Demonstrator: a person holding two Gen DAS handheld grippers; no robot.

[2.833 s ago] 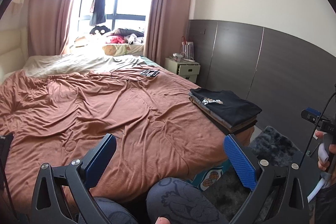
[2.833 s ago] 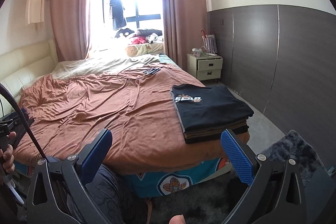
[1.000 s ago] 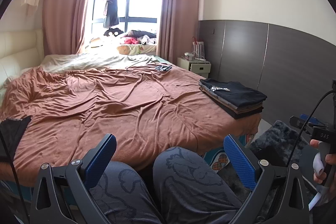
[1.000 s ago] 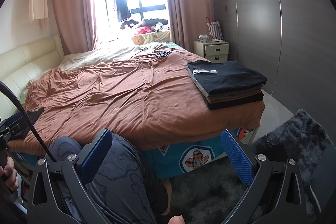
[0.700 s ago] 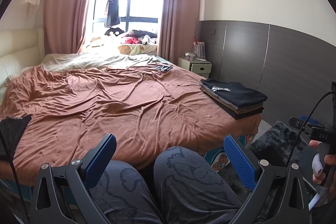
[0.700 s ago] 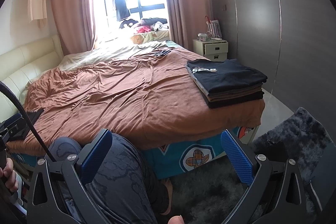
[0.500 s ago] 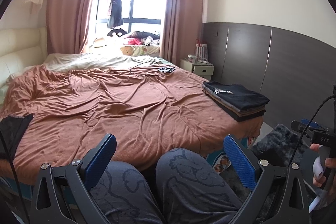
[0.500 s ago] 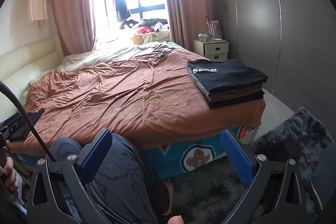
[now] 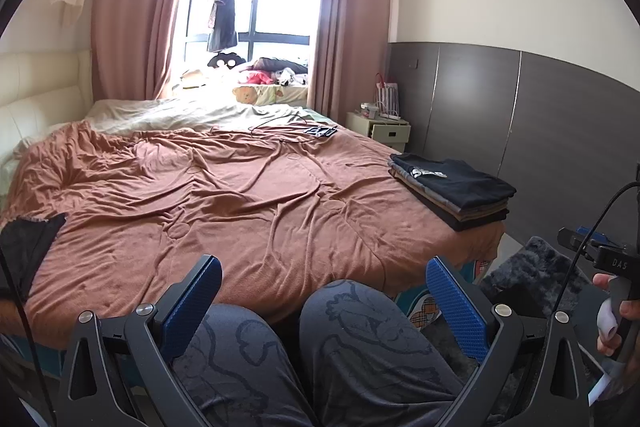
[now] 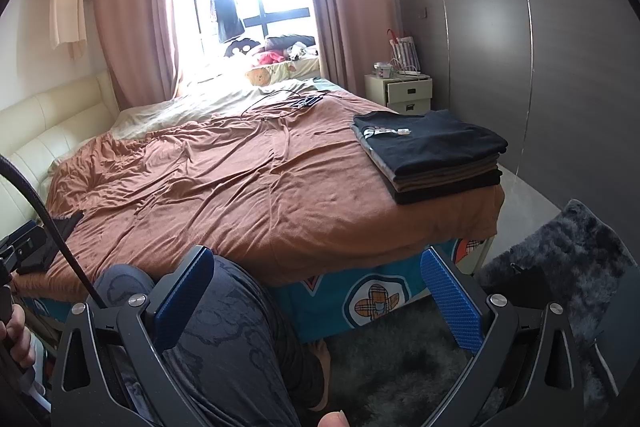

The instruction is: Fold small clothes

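Legible: only "DAS", in pale letters on the black block of the right gripper (image 9: 616,263), seen from the left wrist view beyond the foot corner of the bed (image 9: 280,195). White print on the black top shirt (image 10: 428,141) at that corner: too small to read.

Black tongs (image 9: 322,307) with blue ribbed pads (image 9: 456,307); grey patterned trousers (image 9: 360,347).
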